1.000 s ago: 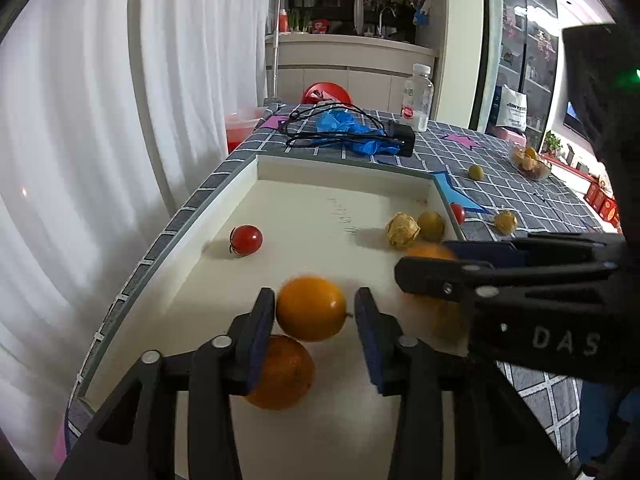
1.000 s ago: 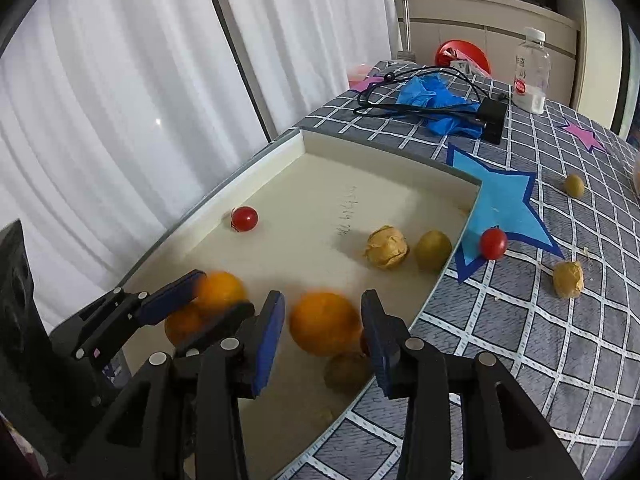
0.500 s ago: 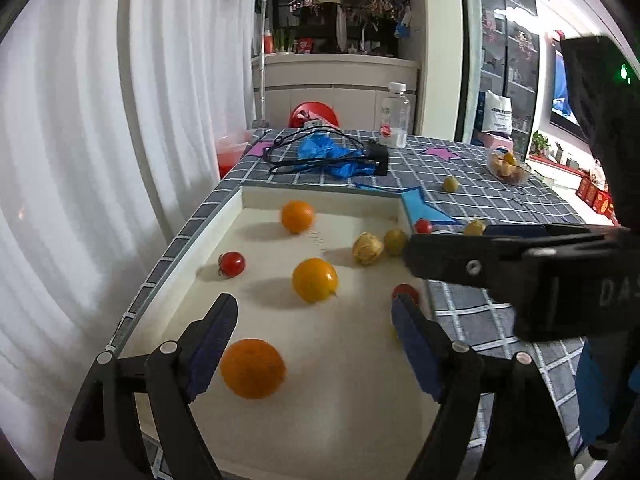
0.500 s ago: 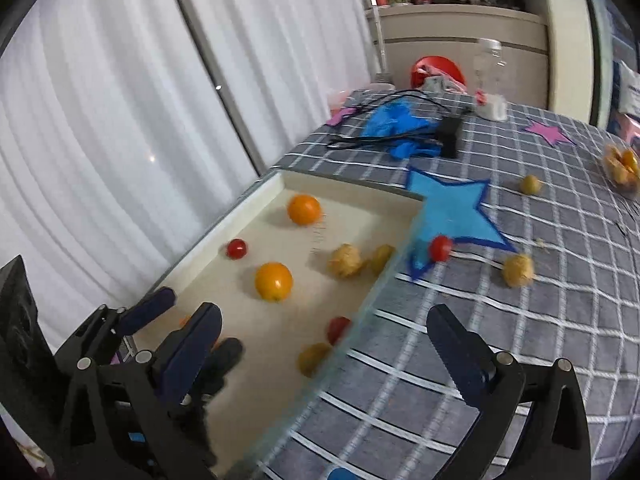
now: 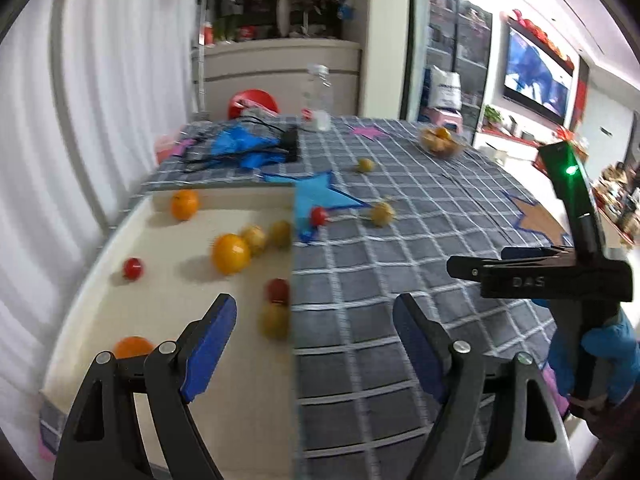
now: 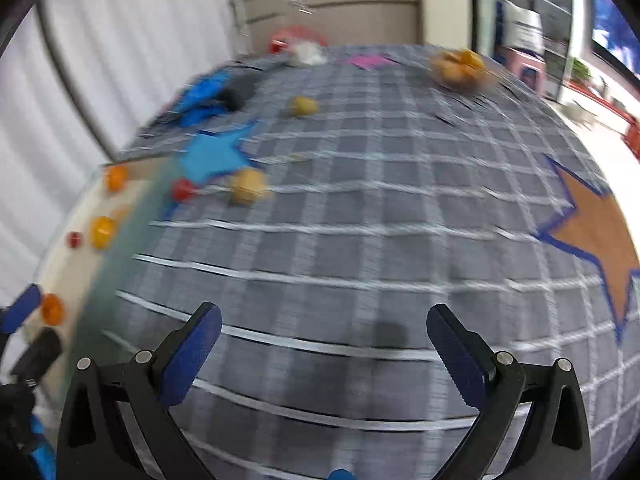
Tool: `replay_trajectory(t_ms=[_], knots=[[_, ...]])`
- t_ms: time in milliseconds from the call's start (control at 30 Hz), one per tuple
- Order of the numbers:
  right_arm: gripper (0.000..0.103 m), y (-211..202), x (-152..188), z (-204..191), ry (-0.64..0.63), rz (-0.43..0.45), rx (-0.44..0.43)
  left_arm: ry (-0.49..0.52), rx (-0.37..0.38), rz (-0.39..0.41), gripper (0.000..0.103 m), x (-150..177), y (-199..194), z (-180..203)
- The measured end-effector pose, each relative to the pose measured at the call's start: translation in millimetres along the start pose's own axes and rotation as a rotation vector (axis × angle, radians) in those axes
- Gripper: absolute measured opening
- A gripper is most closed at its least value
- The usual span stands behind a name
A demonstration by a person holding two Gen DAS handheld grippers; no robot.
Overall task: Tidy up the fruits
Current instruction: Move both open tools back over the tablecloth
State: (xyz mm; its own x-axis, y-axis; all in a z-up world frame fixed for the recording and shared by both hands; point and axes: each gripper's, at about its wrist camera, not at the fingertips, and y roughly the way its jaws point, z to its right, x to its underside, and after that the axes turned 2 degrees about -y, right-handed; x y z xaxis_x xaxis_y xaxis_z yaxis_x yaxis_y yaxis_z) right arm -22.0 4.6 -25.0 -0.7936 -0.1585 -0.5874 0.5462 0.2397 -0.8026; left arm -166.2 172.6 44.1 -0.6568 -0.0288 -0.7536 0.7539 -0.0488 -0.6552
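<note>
Orange fruits, three in tray (image 5: 100, 256), two red tomatoes inside.

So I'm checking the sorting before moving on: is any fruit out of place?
Yes. Three fruits lie loose on the checked cloth, outside the tray: a red tomato on the blue star, a yellow fruit beside it, and another farther back.

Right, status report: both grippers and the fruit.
Left hand-held gripper open, empty. Right hand-held gripper open, empty. Oranges in tray; cherry tomato loose on tablecloth. Path clear.
</note>
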Motion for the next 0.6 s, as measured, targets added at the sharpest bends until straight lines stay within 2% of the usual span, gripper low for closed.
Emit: replay_trajectory(t_ms=[133, 267, 400, 600], knots=[[0.103, 1, 8, 22, -0.001, 0.006, 0.087, 0.027, 0.033, -0.059, 0.083, 0, 19, 25], [0.103, 1, 13, 19, -0.058, 0.019, 0.123, 0.040, 0.044, -0.135, 0.083, 0, 48, 49], [0.103, 2, 12, 22, -0.057, 0.027, 0.109, 0.023, -0.002, -0.215, 0.083, -2, 81, 57], [0.103, -1, 15, 27, -0.029, 0.044, 0.071, 0.011, -0.099, -0.199, 0.083, -18, 104, 47]])
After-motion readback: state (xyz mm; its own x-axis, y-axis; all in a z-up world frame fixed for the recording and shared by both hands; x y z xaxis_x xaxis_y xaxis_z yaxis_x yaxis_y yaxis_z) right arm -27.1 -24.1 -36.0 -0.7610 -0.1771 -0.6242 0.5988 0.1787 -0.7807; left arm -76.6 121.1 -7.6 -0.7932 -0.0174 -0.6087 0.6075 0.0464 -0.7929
